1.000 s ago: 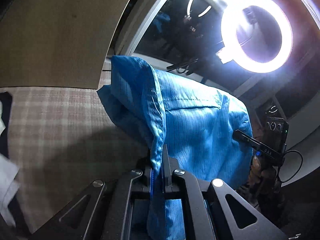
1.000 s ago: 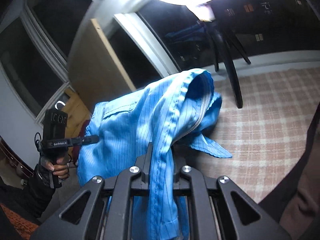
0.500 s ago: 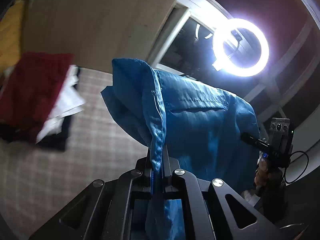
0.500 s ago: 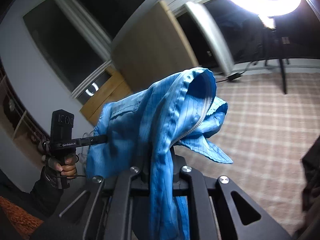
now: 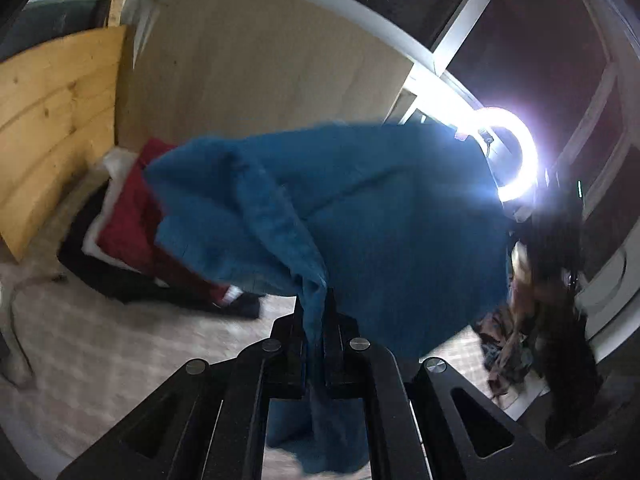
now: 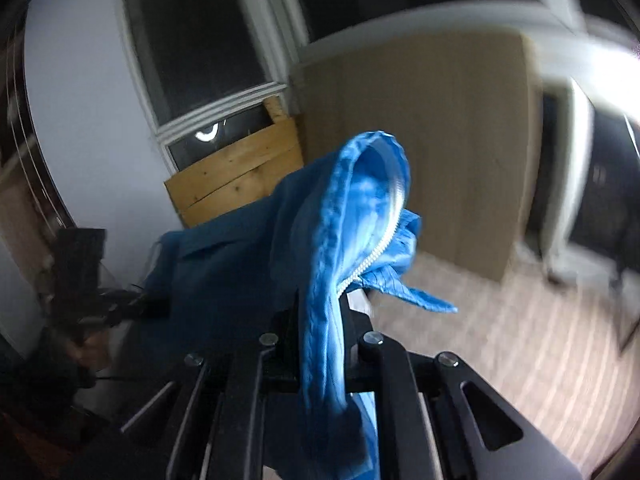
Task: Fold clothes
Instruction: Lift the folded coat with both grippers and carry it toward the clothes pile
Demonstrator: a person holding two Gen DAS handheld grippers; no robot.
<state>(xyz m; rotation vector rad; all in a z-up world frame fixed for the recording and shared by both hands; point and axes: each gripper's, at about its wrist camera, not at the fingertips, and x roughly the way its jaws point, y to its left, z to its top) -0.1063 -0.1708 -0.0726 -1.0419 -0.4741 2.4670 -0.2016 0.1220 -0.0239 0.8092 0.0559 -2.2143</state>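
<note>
A blue zip-up garment [image 5: 380, 220] hangs stretched in the air between my two grippers. My left gripper [image 5: 316, 312] is shut on one edge of it, with cloth bunched between the fingers. My right gripper [image 6: 320, 312] is shut on the zipper edge of the same garment [image 6: 352, 208], whose white zipper [image 6: 376, 256] shows. In the right wrist view the left gripper [image 6: 84, 280] shows blurred at the left, held by a hand. Both views are motion-blurred.
A pile of red, white and black clothes [image 5: 128, 224] lies on the checked surface [image 5: 100, 360] by a wooden board [image 5: 52, 120]. A ring light [image 5: 516, 156] glares at the right. A beige panel [image 6: 432, 132] and windows stand behind.
Both grippers have swung left with the blue garment still held between them. The clothes pile and wooden board have come further into view, and the ring light has slid to the right edge.
</note>
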